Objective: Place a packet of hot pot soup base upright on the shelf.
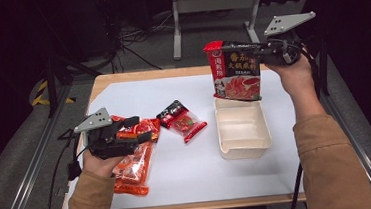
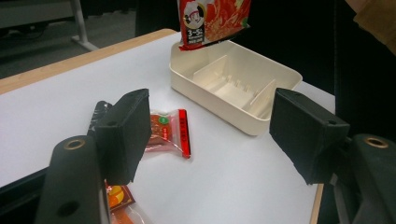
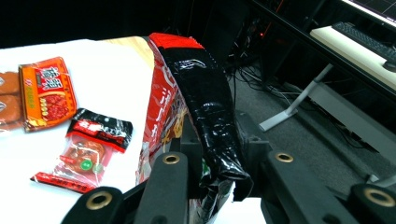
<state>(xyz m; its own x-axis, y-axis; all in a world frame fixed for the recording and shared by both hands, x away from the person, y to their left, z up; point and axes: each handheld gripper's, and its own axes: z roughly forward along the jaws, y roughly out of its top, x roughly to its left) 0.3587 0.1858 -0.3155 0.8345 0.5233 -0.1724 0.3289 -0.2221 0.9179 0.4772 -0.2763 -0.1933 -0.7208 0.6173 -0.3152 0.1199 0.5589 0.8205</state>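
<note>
Above table, pouch (image 1: 235, 70) between right fingers (image 3: 163, 186)

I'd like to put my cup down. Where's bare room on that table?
The white sheet is bare along its near edge, below the cream tray, and at the far left corner. It is crowded at left, where the orange packets and the small red packet lie.
</note>
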